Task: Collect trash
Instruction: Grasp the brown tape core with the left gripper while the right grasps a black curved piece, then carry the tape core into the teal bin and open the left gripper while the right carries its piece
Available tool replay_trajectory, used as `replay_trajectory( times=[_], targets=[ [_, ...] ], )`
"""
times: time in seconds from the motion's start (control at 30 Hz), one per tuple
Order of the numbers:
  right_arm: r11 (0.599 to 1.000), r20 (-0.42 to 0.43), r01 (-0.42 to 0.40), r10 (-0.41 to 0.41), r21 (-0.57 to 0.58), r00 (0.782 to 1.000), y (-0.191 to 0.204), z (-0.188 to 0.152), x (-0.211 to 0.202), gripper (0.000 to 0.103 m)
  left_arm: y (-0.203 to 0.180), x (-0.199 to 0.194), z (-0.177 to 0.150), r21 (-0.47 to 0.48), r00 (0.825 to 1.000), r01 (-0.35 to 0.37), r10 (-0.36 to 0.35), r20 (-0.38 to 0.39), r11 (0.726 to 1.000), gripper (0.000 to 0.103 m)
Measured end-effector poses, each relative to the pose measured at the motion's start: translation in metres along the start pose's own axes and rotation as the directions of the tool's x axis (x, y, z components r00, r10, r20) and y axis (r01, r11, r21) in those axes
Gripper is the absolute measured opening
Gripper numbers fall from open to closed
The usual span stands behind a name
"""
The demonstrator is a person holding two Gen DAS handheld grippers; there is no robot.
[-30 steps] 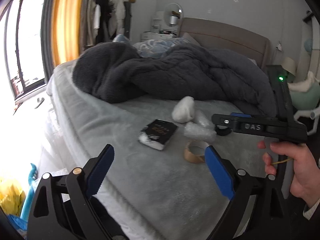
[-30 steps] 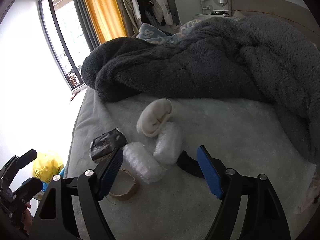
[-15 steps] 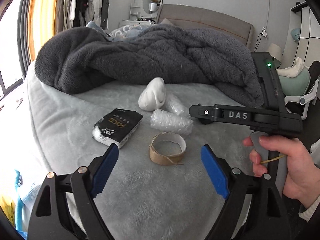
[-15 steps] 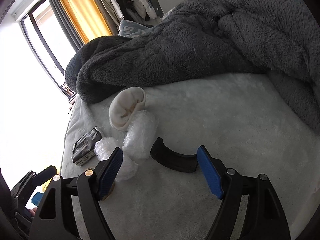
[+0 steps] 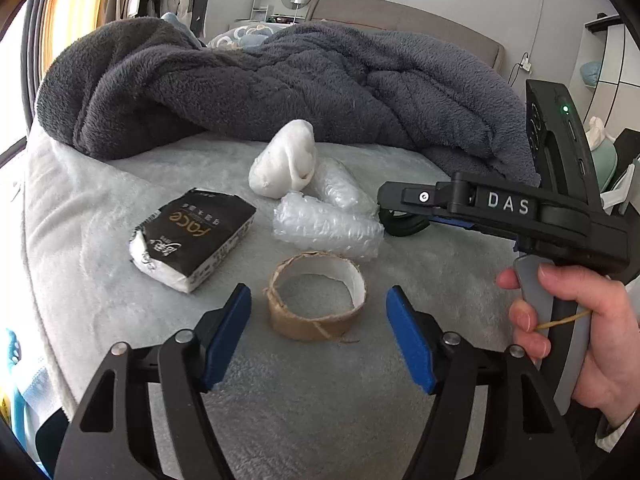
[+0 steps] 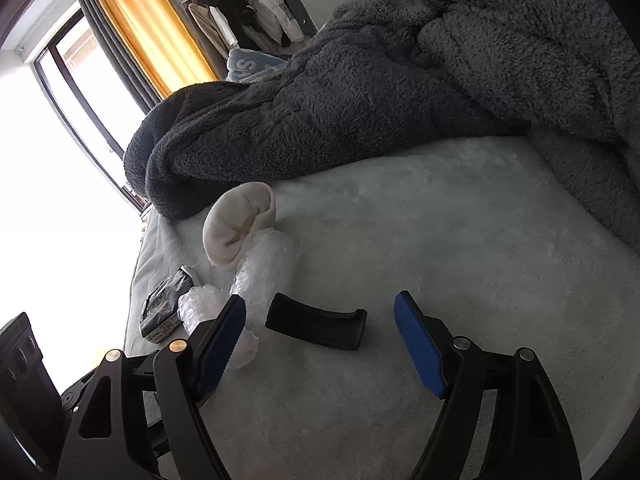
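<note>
Trash lies on a grey bed. An empty cardboard tape ring [image 5: 316, 302] sits between the blue fingertips of my open left gripper [image 5: 318, 330]. Beyond it lie a black tissue pack [image 5: 192, 236], two bubble-wrap rolls [image 5: 326, 228] and a white rolled sock [image 5: 286, 160]. A curved black plastic piece [image 6: 316, 326] lies between the fingertips of my open right gripper [image 6: 320, 340]. In the right wrist view the bubble wrap [image 6: 266, 270], the sock [image 6: 238, 228] and the tissue pack [image 6: 164, 306] lie to its left. The right gripper's body [image 5: 508, 208] shows in the left wrist view.
A crumpled dark grey fleece blanket [image 5: 280, 80] covers the far half of the bed [image 5: 360, 420]. The bed's left edge [image 5: 36, 280] drops toward a bright window. A headboard [image 5: 400, 20] and a clothes rack [image 6: 256, 8] stand behind.
My left gripper has moved forward and down, so the tape ring now sits between its fingertips. My right gripper has moved in over the black plastic piece.
</note>
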State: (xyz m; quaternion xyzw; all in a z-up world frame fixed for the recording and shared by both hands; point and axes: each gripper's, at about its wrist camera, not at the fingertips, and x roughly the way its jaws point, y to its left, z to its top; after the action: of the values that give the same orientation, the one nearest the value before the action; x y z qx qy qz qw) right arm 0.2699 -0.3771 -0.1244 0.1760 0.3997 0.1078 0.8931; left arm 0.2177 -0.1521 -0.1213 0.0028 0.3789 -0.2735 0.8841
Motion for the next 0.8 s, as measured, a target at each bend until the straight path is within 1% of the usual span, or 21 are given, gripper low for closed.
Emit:
replay_trajectory(
  times=[0.03,0.1,0.13,0.17,0.2,0.23,0.27,0.4,0.5,0.6,0.63,0.8],
  targets=[
    [1.0,-0.002,0.003,-0.004,-0.007,1.0,0.001,0.0,0.001,0.078,0.0,0.001,0.0,-0.002,1.0,0.006,-0.006,0.001,1.0,0.07],
    [1.0,-0.005,0.016,-0.016,-0.025,1.0,0.004,-0.001,0.002,0.072,-0.001,0.003,0.001,-0.006,1.0,0.018,-0.018,0.004,1.0,0.068],
    [0.999,-0.008,0.027,-0.027,-0.032,1.0,0.005,-0.001,0.003,0.068,-0.001,0.003,0.002,-0.008,1.0,0.025,-0.025,0.002,1.0,0.064],
    [0.999,-0.006,0.039,-0.04,-0.034,0.999,0.005,-0.002,0.003,0.067,-0.002,0.004,0.002,-0.01,1.0,0.024,-0.024,0.001,1.0,0.06],
    [0.999,-0.003,0.044,-0.044,-0.032,0.999,0.004,-0.002,0.003,0.067,-0.002,0.005,0.002,-0.01,1.0,0.021,-0.021,0.0,1.0,0.059],
    [0.999,-0.002,0.043,-0.043,-0.026,0.999,0.003,-0.002,0.002,0.066,-0.001,0.005,0.002,-0.012,1.0,0.019,-0.019,-0.001,1.0,0.054],
    [0.999,-0.002,0.039,-0.039,-0.018,0.999,0.002,-0.002,0.002,0.066,-0.001,0.005,0.002,-0.015,1.0,0.015,-0.015,-0.003,1.0,0.052],
    [1.0,-0.012,0.014,-0.014,0.017,1.0,-0.004,-0.004,0.004,0.064,0.002,0.003,0.002,-0.034,1.0,0.018,-0.018,0.0,0.999,0.052],
    [1.0,-0.017,0.005,-0.004,0.029,1.0,-0.004,-0.005,0.006,0.059,0.005,-0.001,0.002,-0.051,1.0,0.029,-0.029,0.011,0.998,0.052],
    [1.0,-0.021,0.017,-0.017,0.011,1.0,0.001,-0.006,0.008,0.053,0.008,-0.008,0.003,-0.062,0.999,0.025,-0.024,0.024,0.998,0.052],
    [1.0,-0.021,0.018,-0.018,0.002,1.0,0.003,-0.007,0.008,0.049,0.009,-0.01,0.003,-0.069,0.999,0.021,-0.019,0.029,0.997,0.052],
    [0.999,-0.011,0.03,-0.03,-0.019,0.999,0.008,-0.009,0.002,0.047,0.02,-0.025,0.005,-0.118,0.998,0.005,0.001,0.055,0.993,0.052]
  ],
)
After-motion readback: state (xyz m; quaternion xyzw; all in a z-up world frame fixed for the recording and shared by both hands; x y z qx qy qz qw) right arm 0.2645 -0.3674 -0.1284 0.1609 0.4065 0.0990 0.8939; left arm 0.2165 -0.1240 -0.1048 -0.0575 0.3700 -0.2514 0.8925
